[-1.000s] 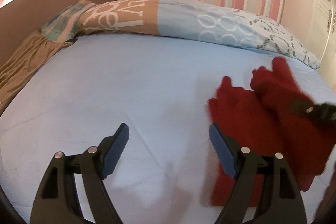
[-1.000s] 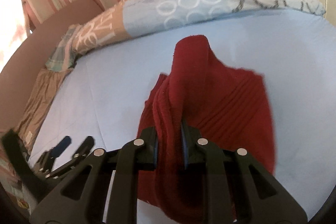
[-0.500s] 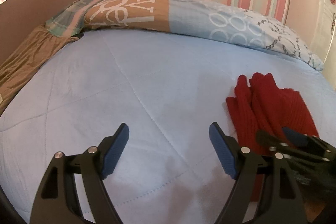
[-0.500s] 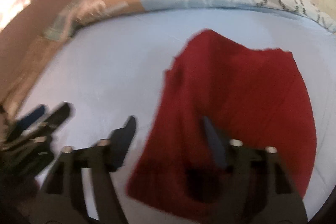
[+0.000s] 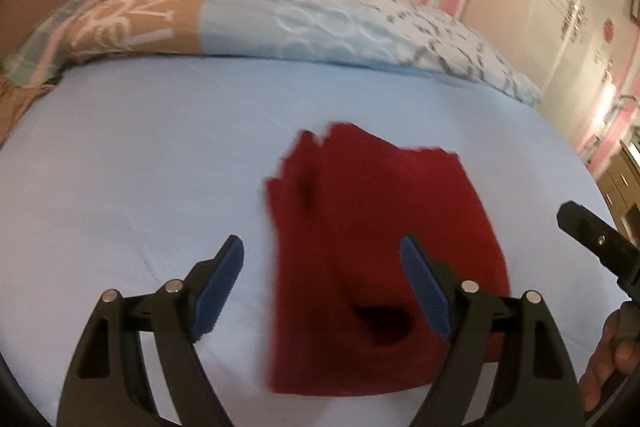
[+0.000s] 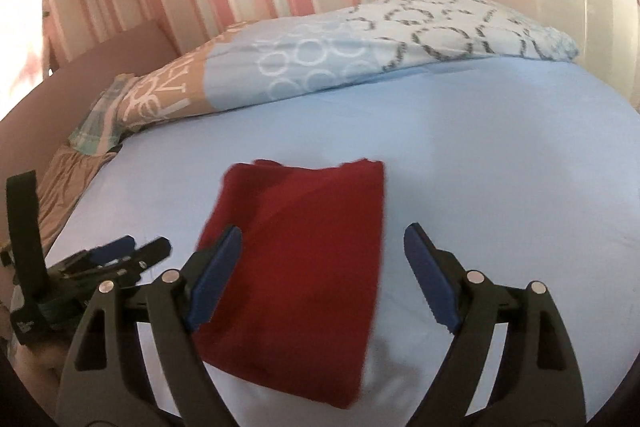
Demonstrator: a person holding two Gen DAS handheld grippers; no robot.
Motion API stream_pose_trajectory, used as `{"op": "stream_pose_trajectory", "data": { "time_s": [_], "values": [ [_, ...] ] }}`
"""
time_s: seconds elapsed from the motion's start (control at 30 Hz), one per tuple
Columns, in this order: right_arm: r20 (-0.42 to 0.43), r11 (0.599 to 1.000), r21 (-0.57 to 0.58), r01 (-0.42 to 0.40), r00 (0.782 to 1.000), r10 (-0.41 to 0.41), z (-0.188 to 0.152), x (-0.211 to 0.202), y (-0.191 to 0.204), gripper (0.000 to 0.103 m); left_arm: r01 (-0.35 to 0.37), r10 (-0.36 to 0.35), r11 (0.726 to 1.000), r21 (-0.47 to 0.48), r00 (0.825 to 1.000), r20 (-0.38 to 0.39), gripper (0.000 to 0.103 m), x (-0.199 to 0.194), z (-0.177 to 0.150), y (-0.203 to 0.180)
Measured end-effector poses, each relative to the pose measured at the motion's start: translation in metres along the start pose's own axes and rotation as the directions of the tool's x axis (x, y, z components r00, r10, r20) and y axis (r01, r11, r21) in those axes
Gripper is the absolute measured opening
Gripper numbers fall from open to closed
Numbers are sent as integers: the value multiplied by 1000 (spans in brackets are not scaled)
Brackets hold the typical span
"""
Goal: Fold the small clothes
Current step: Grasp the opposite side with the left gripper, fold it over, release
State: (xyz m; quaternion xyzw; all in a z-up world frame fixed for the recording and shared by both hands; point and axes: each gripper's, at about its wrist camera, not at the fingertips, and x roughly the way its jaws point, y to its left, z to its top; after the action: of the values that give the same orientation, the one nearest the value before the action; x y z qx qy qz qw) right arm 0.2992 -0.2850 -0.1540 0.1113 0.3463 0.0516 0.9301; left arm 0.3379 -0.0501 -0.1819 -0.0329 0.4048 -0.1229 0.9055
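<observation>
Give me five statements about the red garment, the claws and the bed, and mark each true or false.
1. The red garment lies on the blue sheet. True.
2. The right claw is shut on the garment. False: its jaws stand wide open and hold nothing.
3. The left claw is open. True.
4. The garment is spread out full length. False: it lies folded into a compact, roughly rectangular shape.
5. The patterned pillow lies on top of the garment. False: it lies at the far side of the bed, apart from the garment.
</observation>
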Motion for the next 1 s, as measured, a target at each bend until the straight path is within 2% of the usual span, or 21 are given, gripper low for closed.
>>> {"op": "stream_pose_trajectory", "data": {
  "time_s": [0.1, 0.23, 0.3, 0.33, 0.4, 0.53, 0.6, 0.7, 0.73, 0.83, 0.87, 0.9, 0.93, 0.97, 1.0],
  "values": [
    [-16, 1000, 17, 2, 1000, -1, -6, 1, -13, 84, 38, -36, 999, 22, 998, -51, 81, 12, -7, -21],
    [-31, 1000, 25, -10, 999, 10, -14, 2, -15, 84, 43, -40, 999, 25, 995, -90, 79, 22, -18, -30],
    [-45, 1000, 14, -15, 999, 16, -16, 5, -13, 84, 20, -16, 999, 36, 995, -94, 51, 25, -22, -30],
    [-50, 1000, 6, -14, 999, 15, -18, 7, -11, 84, 9, -6, 1000, 28, 995, -99, 46, 26, -24, -27],
    [-67, 1000, -13, -13, 998, 12, -23, 11, -5, 84, -1, 2, 1000, 7, 995, -104, 27, 28, -24, -19],
    [-89, 999, -40, -11, 996, 7, -32, 19, 6, 84, -16, 20, 999, 50, 998, -65, 20, 18, -24, -15],
    [-101, 999, -42, -14, 995, 9, -36, 23, 11, 84, -41, 42, 998, 49, 999, -17, 19, 7, -22, -12],
    [-99, 998, -56, -25, 995, 20, -38, 23, 21, 84, -69, 67, 997, 30, 997, 42, 19, -11, -21, -4],
    [-98, 997, -69, -25, 995, 18, -40, 24, 25, 84, -79, 79, 997, 22, 996, 38, 19, -11, -23, 1],
    [-133, 993, -119, -6, 991, -10, -50, 37, 36, 84, -114, 113, 993, -22, 993, -40, 23, 8, -39, 25],
    [-154, 991, -134, 6, 988, -27, -56, 44, 38, 84, -124, 122, 991, -41, 991, -47, 29, 14, -45, 34],
    [-167, 989, -148, 20, 985, -45, -62, 49, 38, 84, -138, 136, 989, -49, 990, -43, 41, 19, -52, 43],
    [-183, 988, -155, 30, 981, -59, -70, 54, 37, 84, -147, 145, 988, -55, 989, -42, 49, 21, -56, 48],
    [-192, 988, -153, 33, 979, -63, -74, 57, 36, 85, -153, 151, 986, -65, 988, -35, 63, 23, -59, 52],
    [-204, 988, -150, 41, 976, -71, -82, 62, 33, 87, -153, 152, 985, -82, 988, -21, 71, 24, -63, 58]
  ]
}}
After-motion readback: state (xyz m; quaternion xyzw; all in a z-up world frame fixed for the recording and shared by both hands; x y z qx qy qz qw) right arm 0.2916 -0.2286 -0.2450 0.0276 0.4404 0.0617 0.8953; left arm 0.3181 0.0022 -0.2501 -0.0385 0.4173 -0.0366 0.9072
